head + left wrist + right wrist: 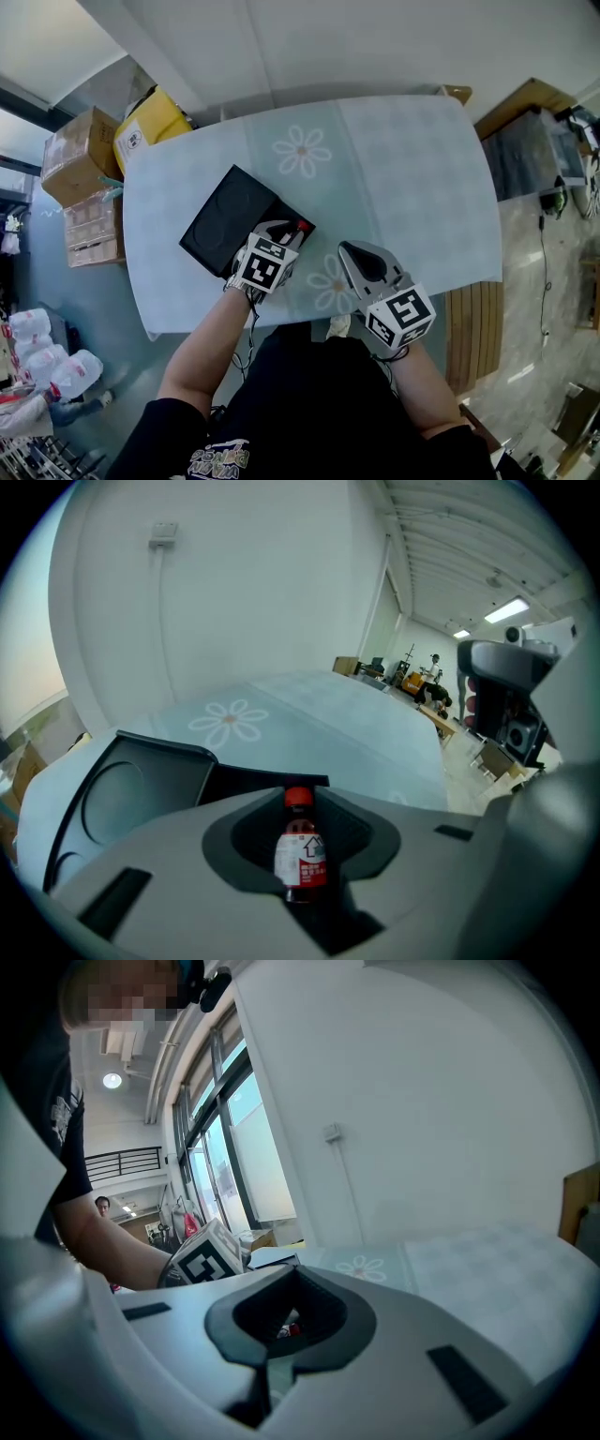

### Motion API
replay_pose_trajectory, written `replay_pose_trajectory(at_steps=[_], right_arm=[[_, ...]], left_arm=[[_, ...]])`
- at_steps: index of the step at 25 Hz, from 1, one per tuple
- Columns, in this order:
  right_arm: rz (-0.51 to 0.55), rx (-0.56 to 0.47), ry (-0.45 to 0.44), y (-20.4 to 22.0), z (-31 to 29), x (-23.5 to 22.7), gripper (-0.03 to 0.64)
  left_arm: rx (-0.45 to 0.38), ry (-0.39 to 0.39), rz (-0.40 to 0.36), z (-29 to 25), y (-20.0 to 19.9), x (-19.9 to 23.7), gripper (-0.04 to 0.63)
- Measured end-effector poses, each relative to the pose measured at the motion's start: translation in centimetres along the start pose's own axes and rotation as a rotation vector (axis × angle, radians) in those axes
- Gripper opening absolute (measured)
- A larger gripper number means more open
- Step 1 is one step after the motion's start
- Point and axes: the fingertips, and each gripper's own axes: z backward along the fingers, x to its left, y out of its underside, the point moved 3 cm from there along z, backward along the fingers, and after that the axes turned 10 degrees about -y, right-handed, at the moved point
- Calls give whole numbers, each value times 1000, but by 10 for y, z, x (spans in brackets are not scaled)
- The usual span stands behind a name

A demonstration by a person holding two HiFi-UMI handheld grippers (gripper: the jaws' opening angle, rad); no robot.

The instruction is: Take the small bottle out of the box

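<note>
A small bottle [300,853] with a red cap and a red-and-white label stands upright in the hollow between the jaws of my left gripper [302,810]. Dark gaps show on both sides of it, so the jaws are open and do not press it; its base is hidden. In the head view the left gripper [292,232] sits at the right corner of the open black box [225,220], with the red cap [303,225] at its tip. The box's tray and raised lid [141,789] lie just behind and left. My right gripper [354,253] hovers to the right, shut and empty [291,1288].
The table [403,159] has a pale blue cloth with flower prints. Cardboard boxes [80,155] and a yellow bag [150,122] stand off its far left corner. A wooden bench [473,328] runs along the right side.
</note>
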Motion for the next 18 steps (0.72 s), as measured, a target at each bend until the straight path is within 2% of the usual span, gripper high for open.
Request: replay_pose_trajectory(at_steps=[9,18], right_arm=[[-28,0,57,7,8,-9,23],[-56,-5,83,13,12,-15,23]], left_arm=[[93,30,-70,-32,1,-1,123],[223,69,-87,-45,3,1,149]])
